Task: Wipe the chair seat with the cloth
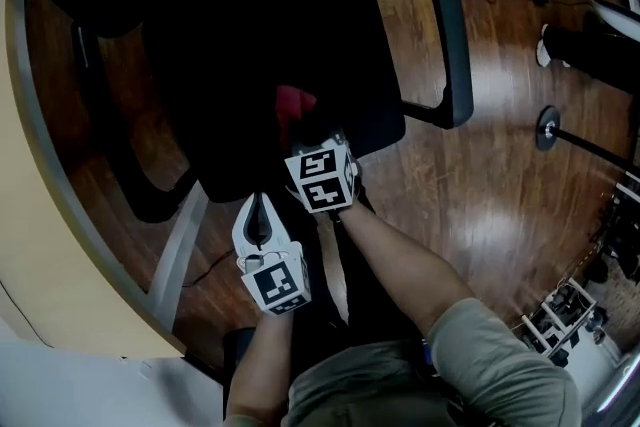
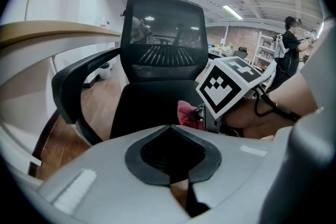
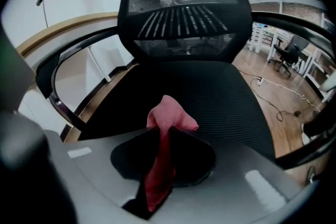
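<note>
Over the front part of the chair seat (image 1: 250,85), a red cloth (image 1: 293,103) is held by the right tongs (image 1: 303,130). Seen along these tongs (image 3: 164,132), the two jaws are clamped on the cloth (image 3: 167,118): a strip of it is pinched between the dark pads, and a bunched end sticks out past the tips above the black mesh of the seat (image 3: 220,92). Whether the bunch touches the mesh cannot be told.

The left tongs (image 1: 258,203) are kept just beside the right ones, at the front edge of the seat. Their jaws (image 2: 170,127) are closed together, tip against tip, with nothing gripped. From this side the right tongs' marker cube (image 2: 231,84) is seen close by, with the cloth (image 2: 188,114) showing beneath it.

The backrest (image 3: 181,18) is seen upright behind the seat, and an armrest (image 1: 450,25) is seen at each side. The chair stands on a wooden floor (image 1: 480,185), beside the curved edge of a pale table (image 1: 40,245). A person (image 2: 289,44) is visible far off in the room.
</note>
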`<action>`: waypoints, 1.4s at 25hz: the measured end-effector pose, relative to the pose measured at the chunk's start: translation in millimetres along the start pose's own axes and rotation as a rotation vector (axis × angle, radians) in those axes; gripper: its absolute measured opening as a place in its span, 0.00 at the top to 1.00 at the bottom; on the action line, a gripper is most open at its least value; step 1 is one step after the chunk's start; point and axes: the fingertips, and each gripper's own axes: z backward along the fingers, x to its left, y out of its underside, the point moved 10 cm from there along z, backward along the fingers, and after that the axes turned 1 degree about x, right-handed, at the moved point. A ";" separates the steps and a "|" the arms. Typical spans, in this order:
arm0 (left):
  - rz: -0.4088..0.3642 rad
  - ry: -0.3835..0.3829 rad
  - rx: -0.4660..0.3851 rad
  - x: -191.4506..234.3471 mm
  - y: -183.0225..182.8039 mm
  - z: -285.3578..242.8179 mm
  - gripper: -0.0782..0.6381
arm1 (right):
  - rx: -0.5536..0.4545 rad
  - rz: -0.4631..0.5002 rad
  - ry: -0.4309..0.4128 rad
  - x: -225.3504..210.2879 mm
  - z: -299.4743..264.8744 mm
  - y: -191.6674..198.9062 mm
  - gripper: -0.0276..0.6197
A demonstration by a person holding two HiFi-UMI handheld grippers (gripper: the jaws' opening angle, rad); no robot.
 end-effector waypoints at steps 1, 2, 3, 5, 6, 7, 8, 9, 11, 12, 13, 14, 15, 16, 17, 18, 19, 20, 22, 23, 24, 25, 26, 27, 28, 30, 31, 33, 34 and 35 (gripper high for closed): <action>-0.013 0.015 -0.001 -8.5 -4.3 -3.1 0.88 | -0.007 -0.026 0.025 -13.8 5.3 0.3 0.87; -0.026 0.031 0.001 -17.7 -8.4 -5.9 0.88 | -0.013 -0.051 0.048 -27.8 10.7 1.4 0.87; -0.038 0.046 0.003 -26.8 -11.8 -8.8 0.88 | -0.017 -0.077 0.072 -41.6 15.9 3.3 0.87; -0.062 0.074 0.003 -43.6 -17.0 -15.5 0.88 | -0.024 -0.129 0.119 -67.3 25.2 8.2 0.87; -0.074 0.088 0.003 -51.3 -19.7 -19.1 0.88 | -0.027 -0.154 0.142 -79.0 29.5 10.8 0.87; -0.084 0.100 0.002 -59.0 -21.9 -22.9 0.88 | -0.030 -0.178 0.164 -90.1 33.8 13.6 0.87; -0.093 0.111 0.000 -66.6 -23.8 -26.7 0.88 | -0.032 -0.202 0.183 -100.5 37.9 16.5 0.87; -0.103 0.123 0.001 -74.3 -25.7 -30.4 0.88 | -0.032 -0.223 0.201 -110.3 41.8 19.7 0.87; -0.125 0.148 0.007 -89.5 -30.0 -37.3 0.88 | -0.030 -0.258 0.229 -127.5 48.3 26.5 0.87; -0.138 0.161 0.012 -96.8 -32.5 -40.7 0.88 | -0.028 -0.273 0.240 -135.2 50.7 30.1 0.87; -0.151 0.174 0.016 -103.9 -34.8 -44.0 0.88 | -0.026 -0.287 0.249 -142.3 52.5 33.9 0.87; -0.160 0.184 0.017 -110.6 -36.1 -47.1 0.88 | -0.023 -0.298 0.256 -148.5 54.1 38.2 0.87; -0.168 0.191 0.016 -117.1 -36.3 -49.8 0.88 | -0.019 -0.304 0.260 -153.2 55.5 43.1 0.87; -0.172 0.196 0.014 -122.9 -35.5 -52.2 0.88 | -0.013 -0.308 0.260 -156.2 56.4 48.2 0.87; -0.176 0.199 0.014 -128.3 -34.2 -54.4 0.88 | -0.007 -0.313 0.258 -158.0 56.9 53.3 0.87; -0.179 0.202 0.016 -133.0 -33.1 -56.5 0.88 | -0.002 -0.321 0.257 -159.5 57.1 58.2 0.87; -0.182 0.204 0.019 -137.1 -32.2 -58.6 0.88 | 0.003 -0.331 0.257 -161.1 57.0 62.5 0.87; -0.184 0.207 0.021 -140.6 -31.3 -60.8 0.88 | 0.006 -0.338 0.256 -162.7 56.5 65.9 0.87; -0.186 0.209 0.025 -145.1 -29.5 -64.2 0.88 | 0.008 -0.335 0.254 -164.6 54.9 70.1 0.87; -0.184 0.208 0.027 -146.1 -28.5 -65.3 0.88 | 0.010 -0.330 0.251 -164.8 53.9 71.3 0.87; -0.181 0.205 0.029 -146.6 -27.6 -65.9 0.88 | 0.013 -0.327 0.247 -164.8 52.8 72.1 0.87; -0.177 0.201 0.031 -146.6 -26.9 -66.1 0.88 | 0.016 -0.326 0.244 -164.9 51.9 72.6 0.87; -0.172 0.198 0.032 -146.2 -26.4 -65.9 0.88 | 0.018 -0.325 0.243 -165.2 51.3 72.9 0.87; -0.166 0.196 0.033 -145.1 -26.2 -65.4 0.88 | 0.020 -0.324 0.246 -165.3 51.0 73.1 0.87; -0.163 0.196 0.036 -143.1 -26.5 -64.5 0.88 | 0.020 -0.322 0.253 -165.3 51.2 73.1 0.87; -0.154 0.192 0.041 -135.6 -28.2 -61.9 0.88 | 0.018 -0.317 0.270 -163.6 52.5 71.7 0.87; -0.146 0.184 0.040 -130.3 -29.0 -60.1 0.88 | 0.015 -0.312 0.277 -161.7 53.7 70.0 0.87; -0.126 0.154 0.025 -117.2 -29.4 -55.7 0.88 | 0.003 -0.294 0.280 -155.7 56.5 63.7 0.87; -0.114 0.135 0.014 -109.4 -28.9 -53.0 0.88 | -0.006 -0.281 0.279 -150.9 58.0 59.6 0.87; -0.103 0.117 0.005 -100.7 -28.4 -49.4 0.88 | -0.016 -0.265 0.276 -144.5 59.6 55.0 0.87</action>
